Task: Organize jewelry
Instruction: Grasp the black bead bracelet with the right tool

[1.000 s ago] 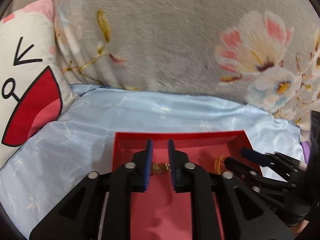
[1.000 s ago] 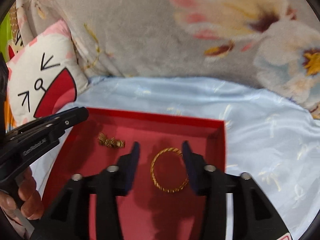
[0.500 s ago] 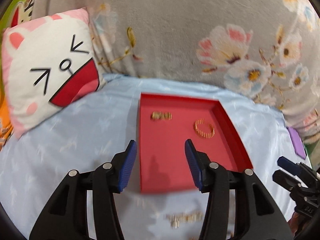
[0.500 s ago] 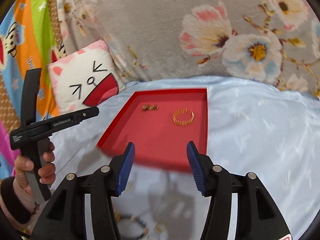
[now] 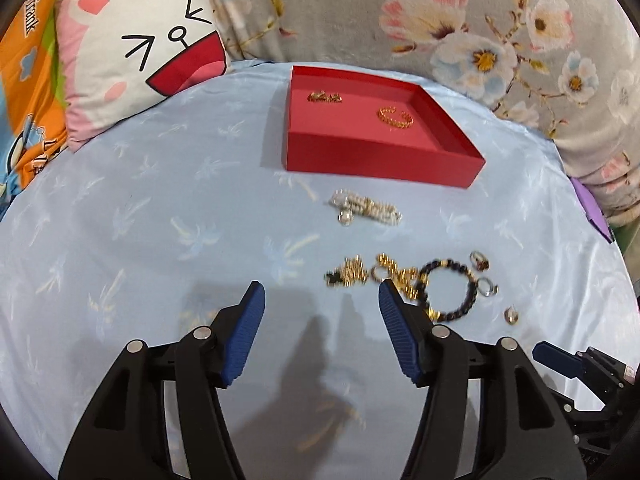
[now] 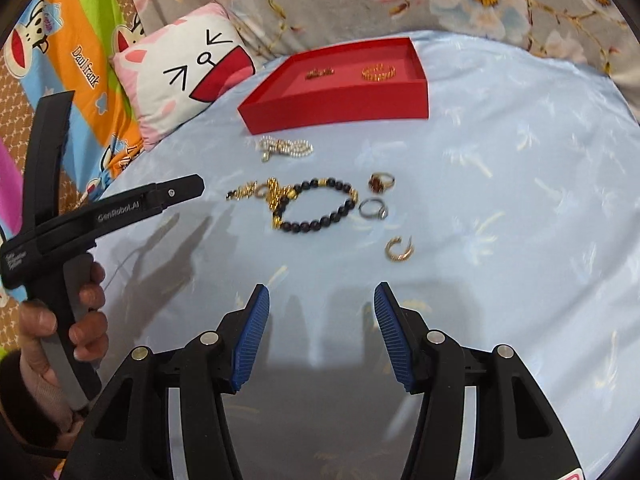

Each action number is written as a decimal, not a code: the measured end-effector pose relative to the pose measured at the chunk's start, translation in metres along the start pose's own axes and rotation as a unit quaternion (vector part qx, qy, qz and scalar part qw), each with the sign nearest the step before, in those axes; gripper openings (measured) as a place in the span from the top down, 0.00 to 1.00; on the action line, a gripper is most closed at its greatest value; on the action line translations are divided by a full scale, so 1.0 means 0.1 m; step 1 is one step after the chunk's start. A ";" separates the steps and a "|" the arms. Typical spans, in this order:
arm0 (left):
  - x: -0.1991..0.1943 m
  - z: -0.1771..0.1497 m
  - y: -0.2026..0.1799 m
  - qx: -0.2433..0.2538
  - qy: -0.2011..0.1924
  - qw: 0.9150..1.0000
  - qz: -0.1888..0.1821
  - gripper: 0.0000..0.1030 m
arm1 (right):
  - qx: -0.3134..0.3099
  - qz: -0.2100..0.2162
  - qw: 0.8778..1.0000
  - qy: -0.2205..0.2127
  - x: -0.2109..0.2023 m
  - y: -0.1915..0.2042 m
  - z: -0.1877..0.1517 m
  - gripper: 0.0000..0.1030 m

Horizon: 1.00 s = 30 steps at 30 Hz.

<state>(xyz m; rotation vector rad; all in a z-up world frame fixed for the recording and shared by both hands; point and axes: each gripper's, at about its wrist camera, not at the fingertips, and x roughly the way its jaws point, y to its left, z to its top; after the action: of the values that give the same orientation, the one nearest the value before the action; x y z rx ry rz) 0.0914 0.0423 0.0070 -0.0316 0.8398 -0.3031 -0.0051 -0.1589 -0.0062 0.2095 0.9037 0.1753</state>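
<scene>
A red tray (image 5: 376, 162) (image 6: 340, 100) lies at the back of the blue sheet. It holds a gold bracelet (image 5: 395, 117) (image 6: 378, 73) and a small gold chain (image 5: 324, 97) (image 6: 319, 73). On the sheet lie a pearl piece (image 5: 366, 209) (image 6: 284, 147), a dark bead bracelet (image 5: 450, 288) (image 6: 318, 205), gold chains (image 5: 352, 276) (image 6: 276, 196), rings (image 6: 381, 182) and a gold hoop (image 6: 399, 248). My left gripper (image 5: 320, 304) and right gripper (image 6: 322, 300) are both open and empty, held back from the jewelry.
A cat-face pillow (image 5: 140, 60) (image 6: 184, 76) lies at the back left. A floral grey blanket (image 5: 400, 12) runs along the back. A purple object (image 5: 592, 212) sits at the sheet's right edge. The left gripper's body (image 6: 100, 216) and the hand show in the right wrist view.
Both grippers have pulled back from the tray toward me and opened wide. The gold chain and gold bracelet stay in the tray. The loose jewelry has come into view.
</scene>
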 end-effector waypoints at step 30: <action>0.02 -0.12 0.33 -0.031 -0.008 0.999 0.015 0.45 | 0.022 -0.046 0.999 -0.013 0.72 0.05 0.60 0.65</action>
<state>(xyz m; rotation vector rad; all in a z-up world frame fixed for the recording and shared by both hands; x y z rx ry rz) 0.0924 0.0746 -0.0072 -0.0802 0.8323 -0.2485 0.0861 -0.1434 -0.0239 0.2105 0.8904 0.0671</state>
